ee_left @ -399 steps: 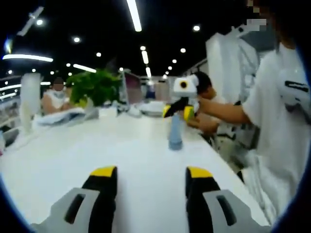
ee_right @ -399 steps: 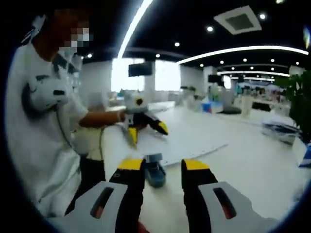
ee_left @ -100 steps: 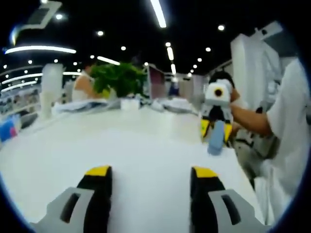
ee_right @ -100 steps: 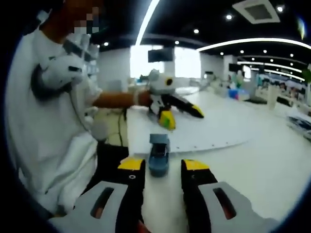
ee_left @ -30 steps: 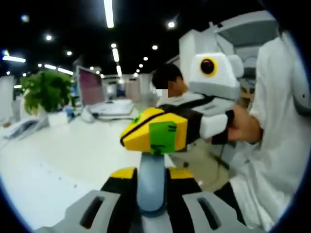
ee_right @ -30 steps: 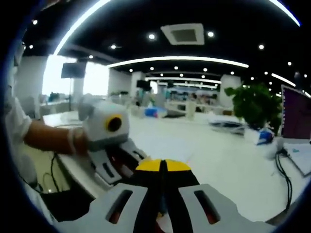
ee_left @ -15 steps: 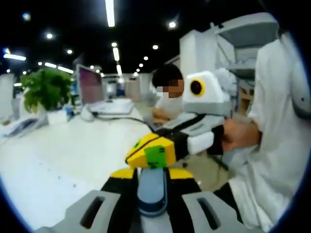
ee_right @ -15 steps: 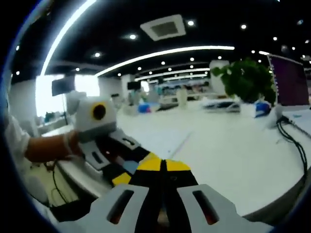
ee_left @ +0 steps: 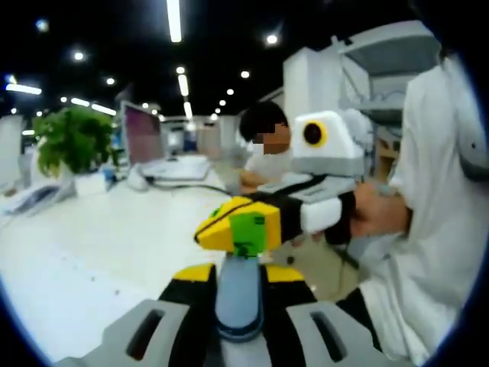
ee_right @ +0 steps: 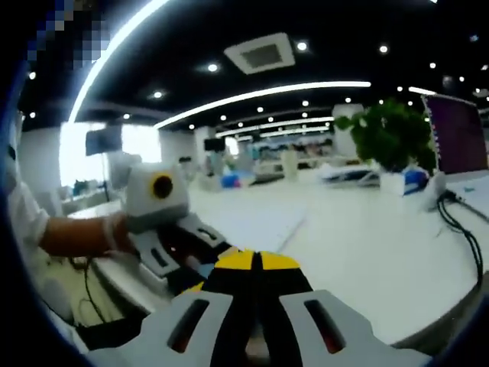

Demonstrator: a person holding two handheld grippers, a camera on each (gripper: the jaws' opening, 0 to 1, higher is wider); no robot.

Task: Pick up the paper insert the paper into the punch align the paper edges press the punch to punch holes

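We see potted plant (ee_left: 70, 145) left, monitor (ee_left: 142, 135) beside it; second seated person (ee_left: 263, 145) centre; cable (ee_right: 458, 229) lower right.

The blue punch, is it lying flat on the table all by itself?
No, the blue punch is clamped between the left gripper's yellow-tipped jaws, with the right gripper above it.

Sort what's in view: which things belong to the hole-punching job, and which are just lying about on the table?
Part of the job:
- blue punch, clamped in the left hand-held gripper
- right hand-held gripper, shut, tips over the punch
- sheet of paper on the white table

Just lying about:
- potted plant
- monitor
- cables
- seated person behind
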